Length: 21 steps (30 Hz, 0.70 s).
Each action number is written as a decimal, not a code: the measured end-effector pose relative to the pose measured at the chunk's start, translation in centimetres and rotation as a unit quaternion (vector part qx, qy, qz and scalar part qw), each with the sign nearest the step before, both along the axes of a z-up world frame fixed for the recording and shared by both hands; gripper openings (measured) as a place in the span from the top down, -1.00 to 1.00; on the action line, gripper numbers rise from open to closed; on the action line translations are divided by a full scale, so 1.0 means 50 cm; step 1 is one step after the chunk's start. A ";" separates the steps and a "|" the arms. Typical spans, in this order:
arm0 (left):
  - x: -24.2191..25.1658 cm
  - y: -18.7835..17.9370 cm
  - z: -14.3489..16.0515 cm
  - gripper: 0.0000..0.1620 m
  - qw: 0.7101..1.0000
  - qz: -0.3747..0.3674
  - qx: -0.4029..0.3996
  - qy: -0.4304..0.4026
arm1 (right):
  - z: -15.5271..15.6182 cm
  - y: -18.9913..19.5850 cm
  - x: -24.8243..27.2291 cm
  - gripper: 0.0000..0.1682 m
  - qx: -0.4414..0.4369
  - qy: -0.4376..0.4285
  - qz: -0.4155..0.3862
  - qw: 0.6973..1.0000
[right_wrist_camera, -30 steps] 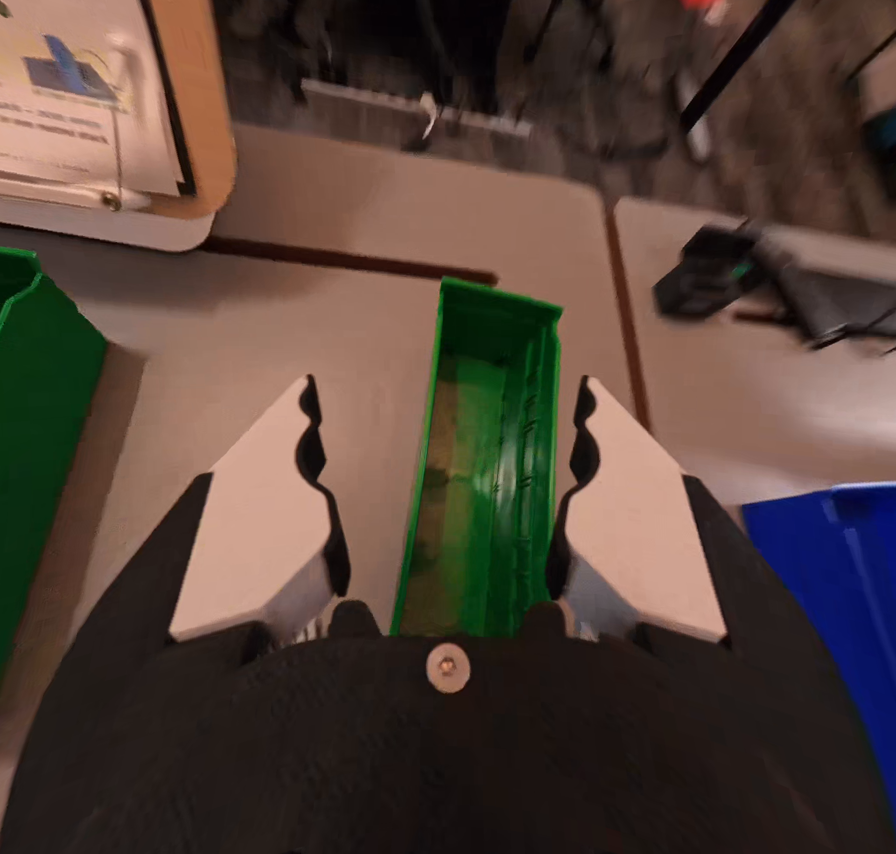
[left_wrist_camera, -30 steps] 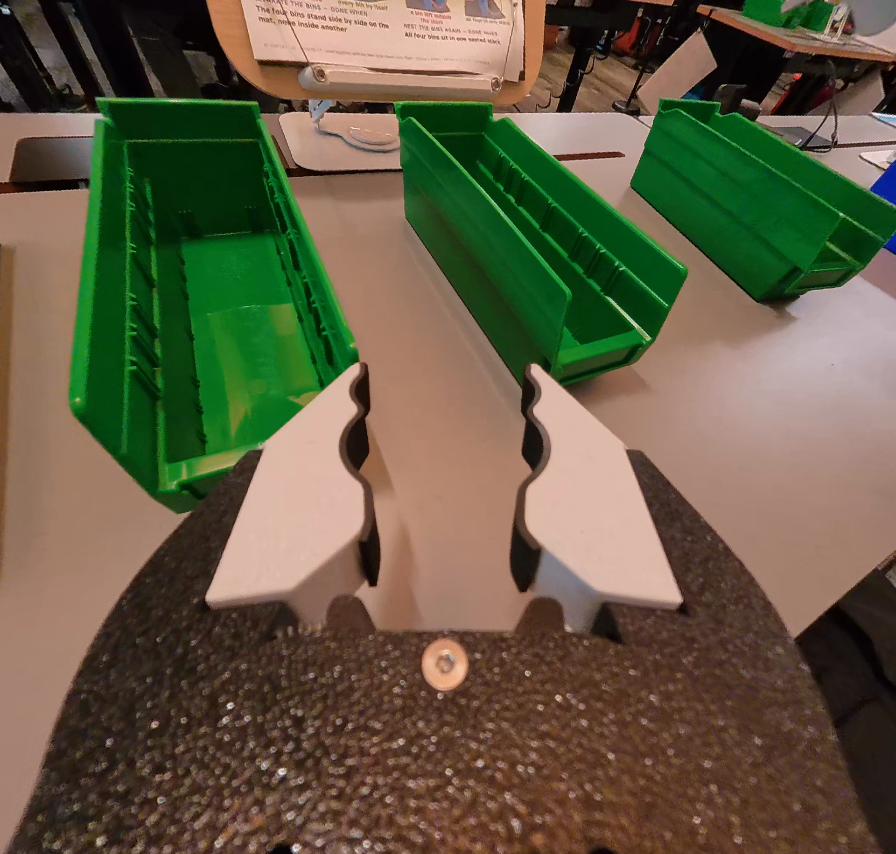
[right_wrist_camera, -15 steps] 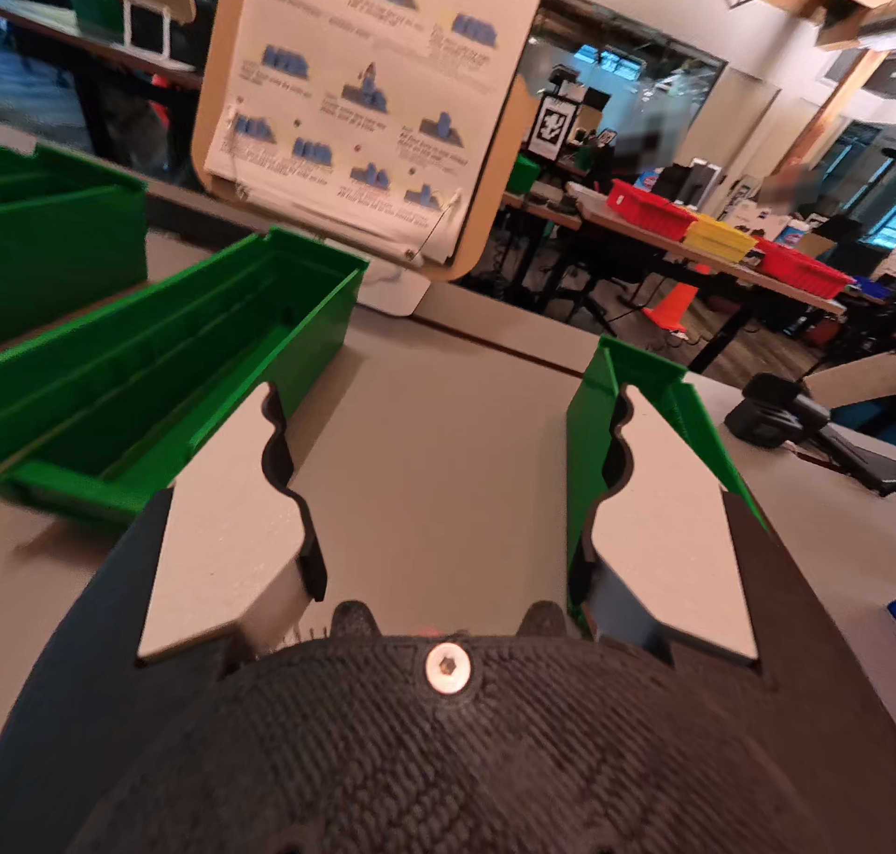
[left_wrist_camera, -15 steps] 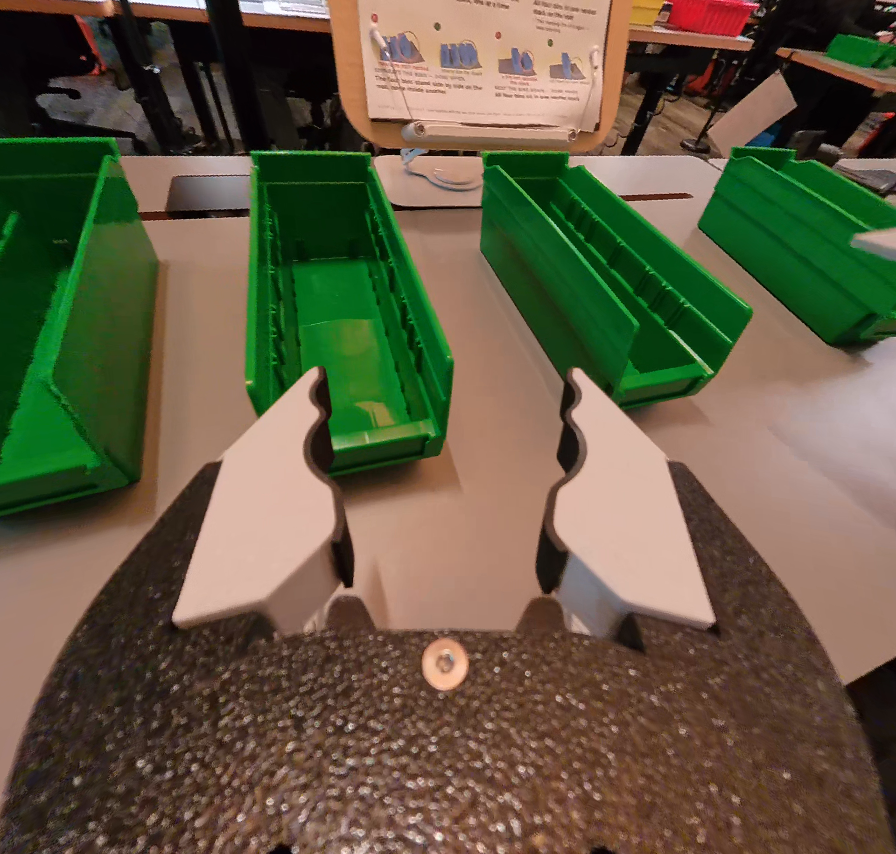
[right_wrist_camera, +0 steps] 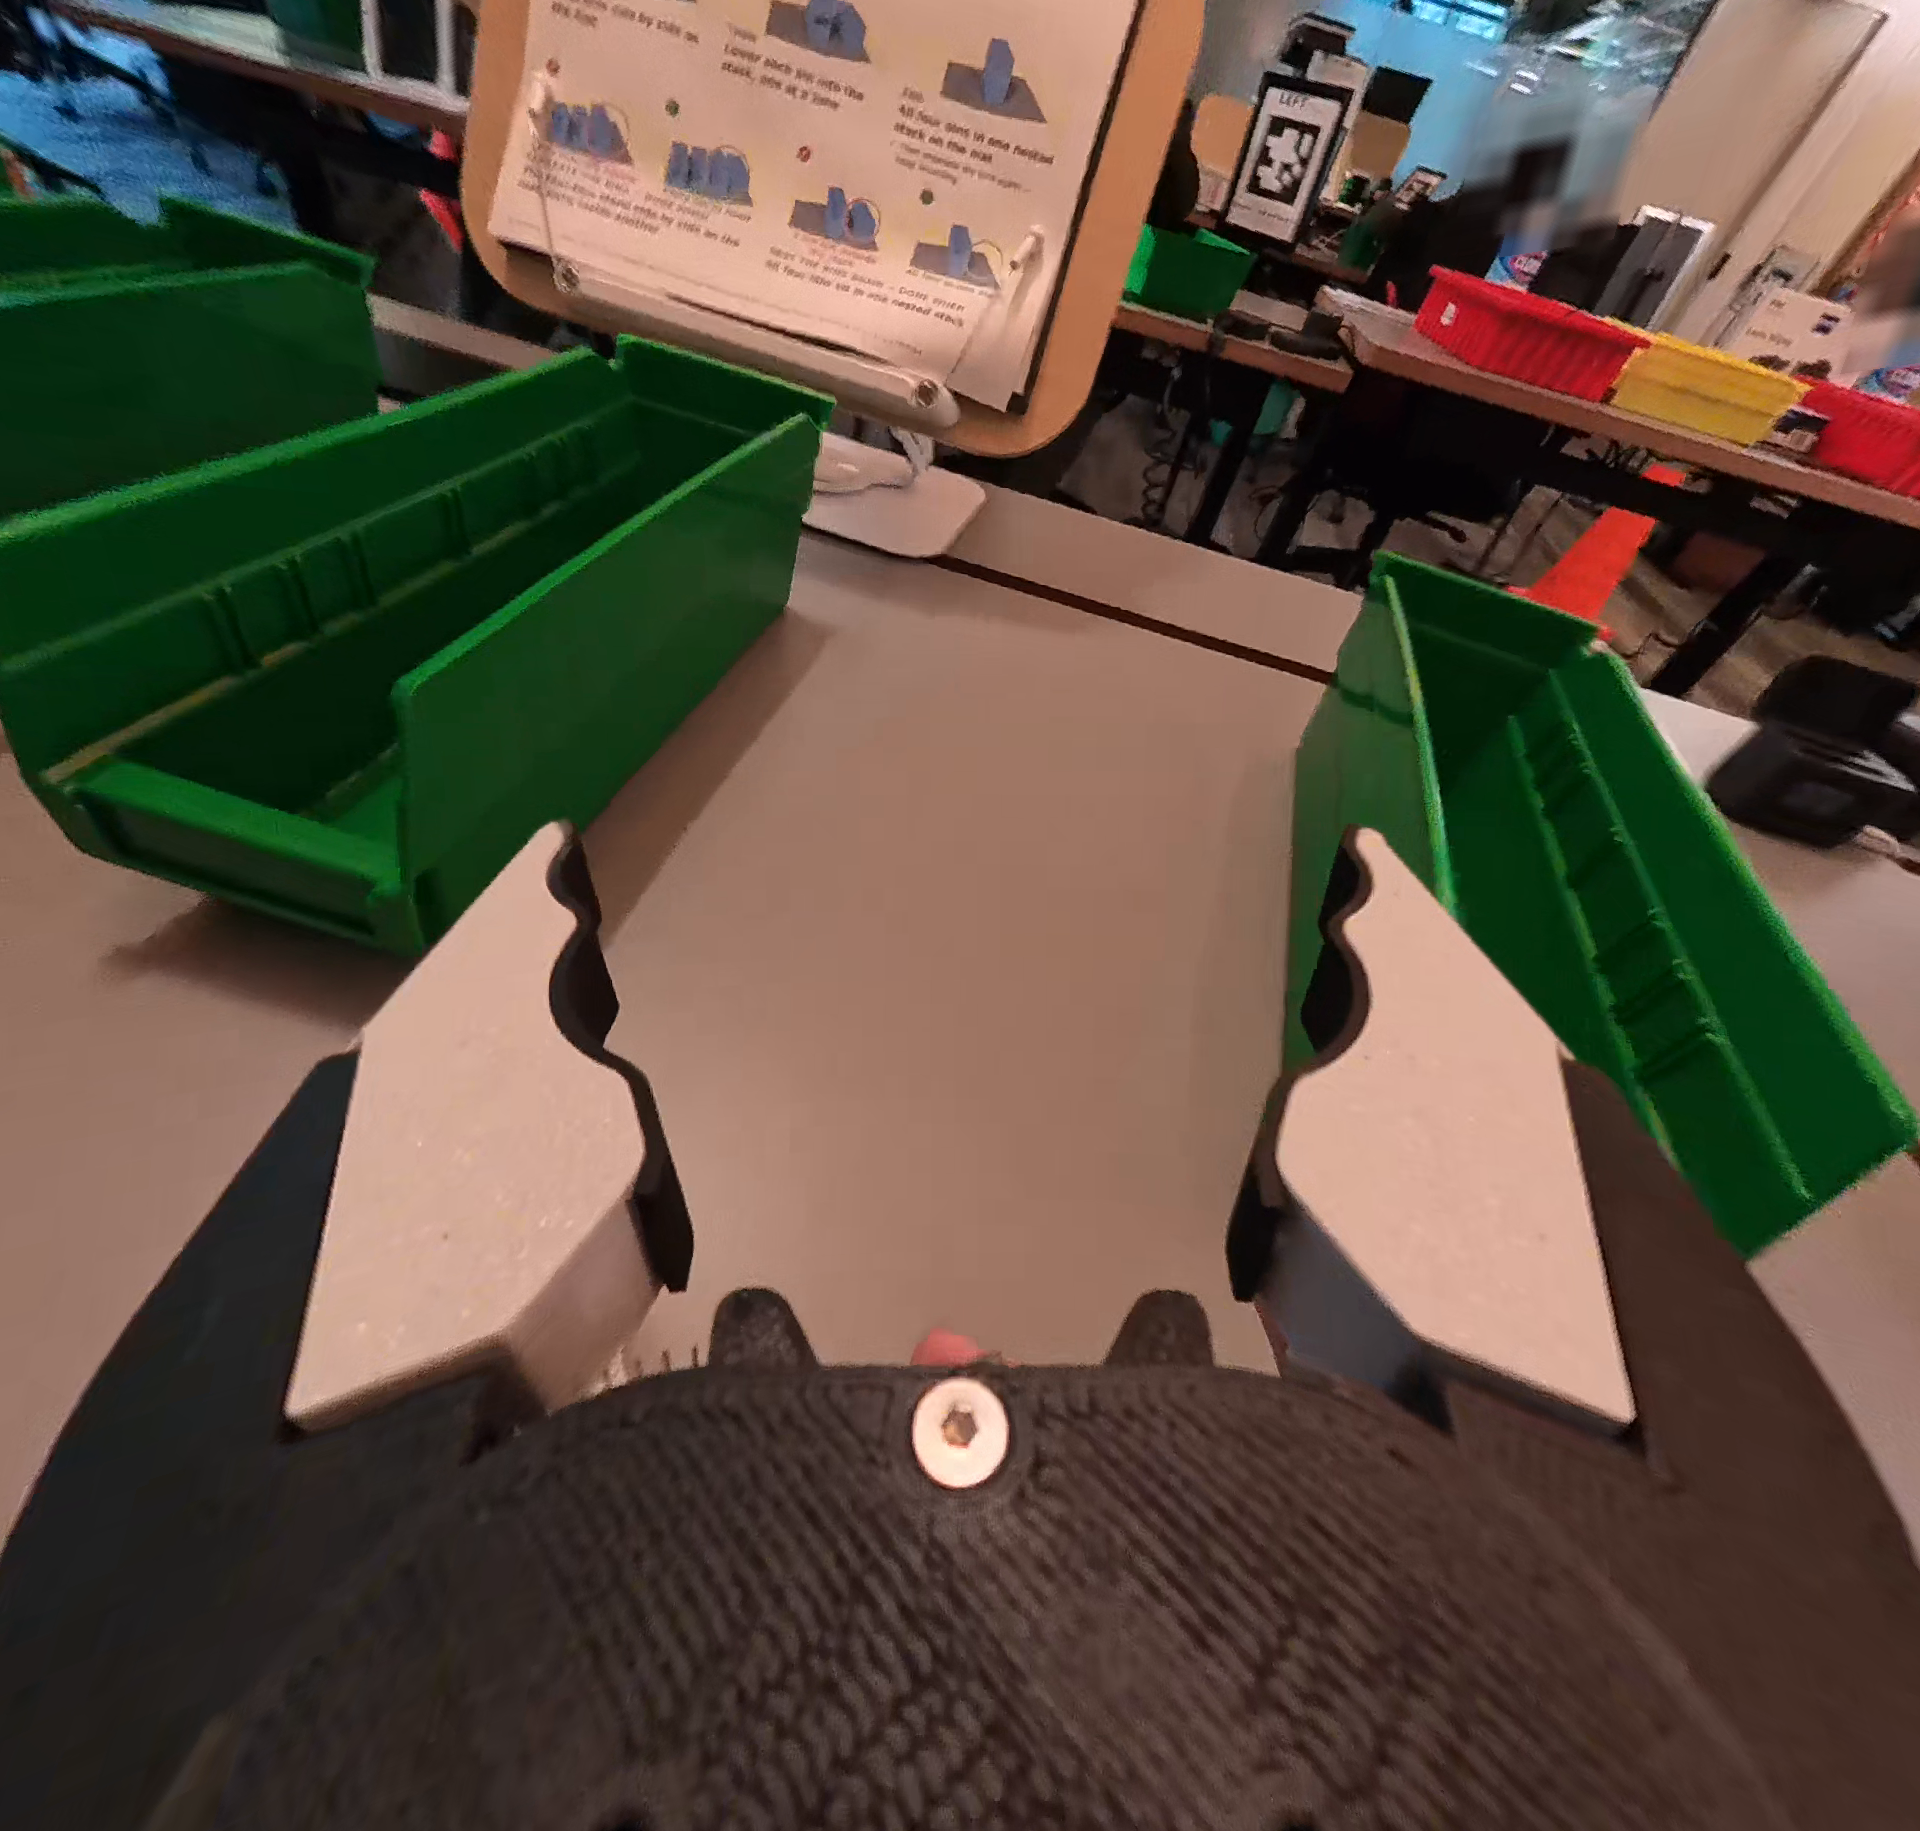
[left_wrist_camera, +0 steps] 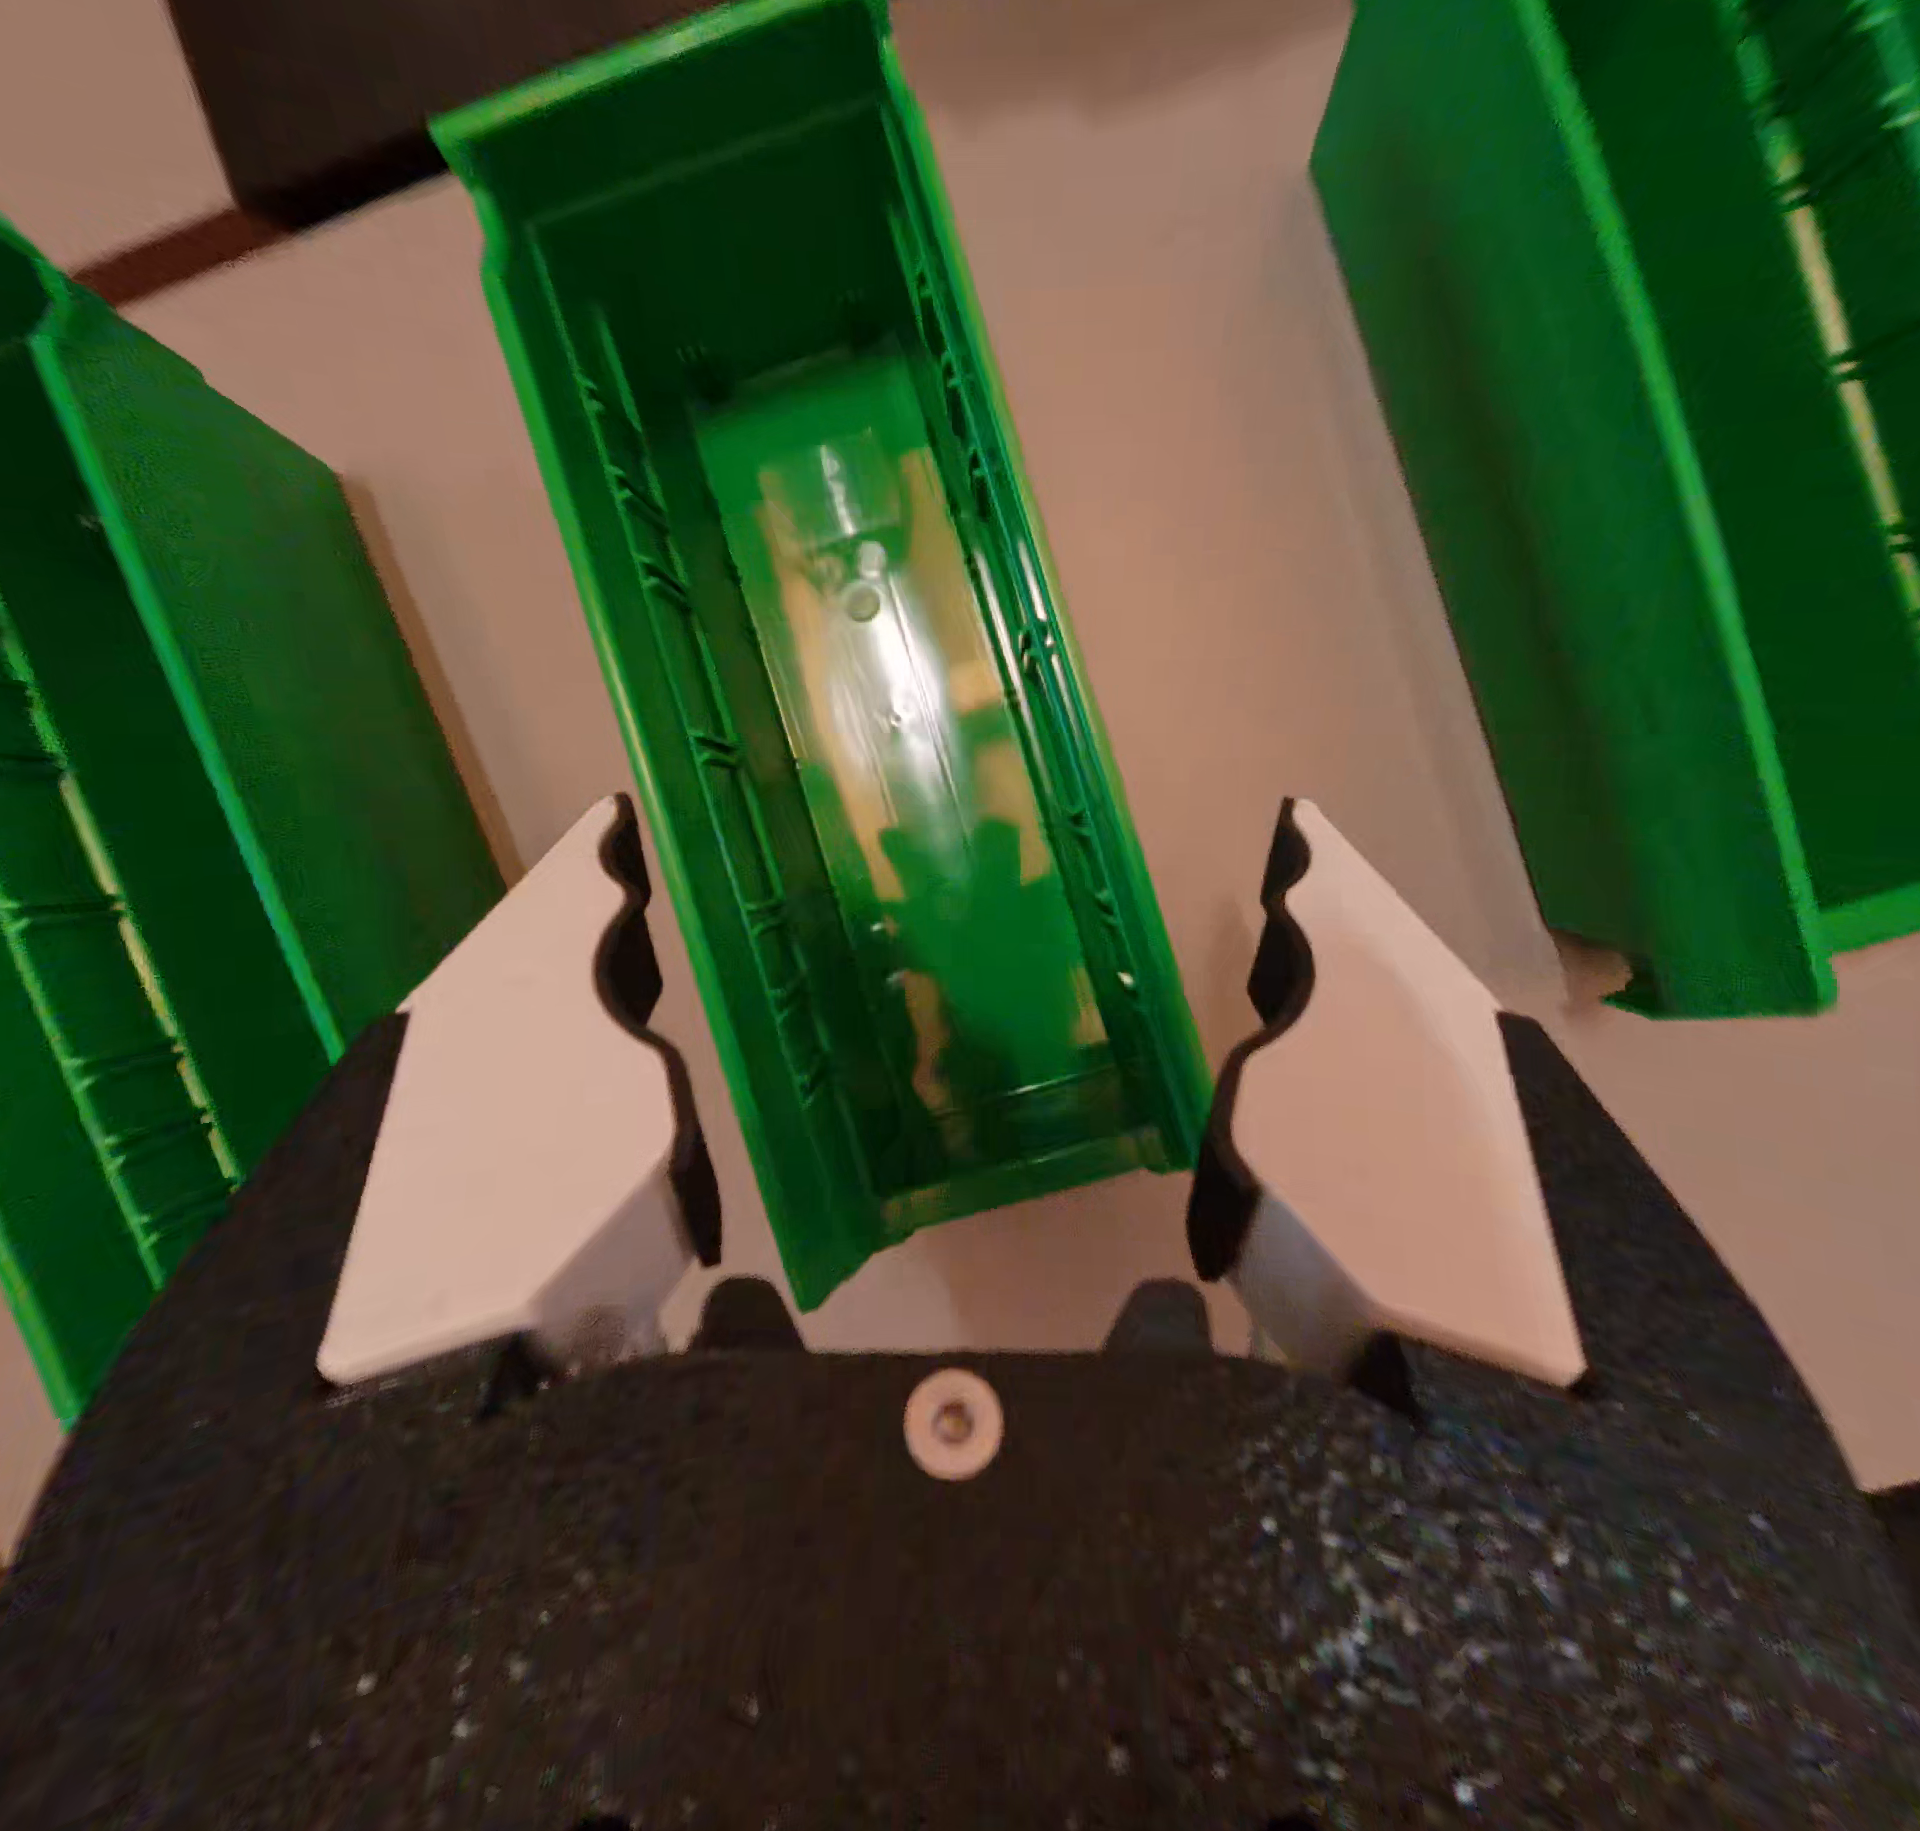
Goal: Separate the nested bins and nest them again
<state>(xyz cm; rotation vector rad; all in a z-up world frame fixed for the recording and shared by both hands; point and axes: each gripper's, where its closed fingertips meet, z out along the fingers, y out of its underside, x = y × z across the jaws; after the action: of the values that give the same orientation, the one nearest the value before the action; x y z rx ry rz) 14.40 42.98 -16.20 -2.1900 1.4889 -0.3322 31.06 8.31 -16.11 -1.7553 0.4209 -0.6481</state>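
Note:
Separate green bins stand side by side on the grey table. In the left wrist view I look down into one bin (left_wrist_camera: 831, 638); my left gripper (left_wrist_camera: 951, 836) is open above its near end, the fingers straddling it without touching. More bins lie to its left (left_wrist_camera: 187, 742) and right (left_wrist_camera: 1621, 451). In the right wrist view my right gripper (right_wrist_camera: 961, 856) is open and empty over bare table (right_wrist_camera: 956, 794), between a bin on the left (right_wrist_camera: 416, 638) and a bin on the right (right_wrist_camera: 1579, 888). Its right finger (right_wrist_camera: 1444, 1106) is close beside that bin's wall.
An instruction sheet on a wooden board (right_wrist_camera: 821, 119) stands at the table's back edge. A black device (right_wrist_camera: 1818, 763) lies at the far right. Another green bin (right_wrist_camera: 177, 347) is at far left. Other tables with red and yellow trays (right_wrist_camera: 1621, 358) stand behind.
My left gripper moved forward and tilted down over the second bin, jaws wider. My right gripper left the right bin, lifted its view level and backed off; the bin now sits beside its right finger.

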 end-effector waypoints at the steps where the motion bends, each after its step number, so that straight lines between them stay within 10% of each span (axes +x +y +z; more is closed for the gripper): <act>1: 0.007 0.006 -0.015 -0.43 1.000 0.007 -0.016 0.025 | 0.004 0.011 -0.002 -0.60 0.001 0.004 0.016 1.000; 21: 0.062 0.060 -0.140 -0.24 0.969 0.086 -0.142 0.182 | 0.005 -0.042 0.015 -0.56 -0.026 0.007 0.054 0.998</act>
<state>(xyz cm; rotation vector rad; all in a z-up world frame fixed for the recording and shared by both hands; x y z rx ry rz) 17.51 45.96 -23.19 -2.7056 1.4931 -0.0902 31.80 6.19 -15.88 -1.8187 0.3190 -0.5753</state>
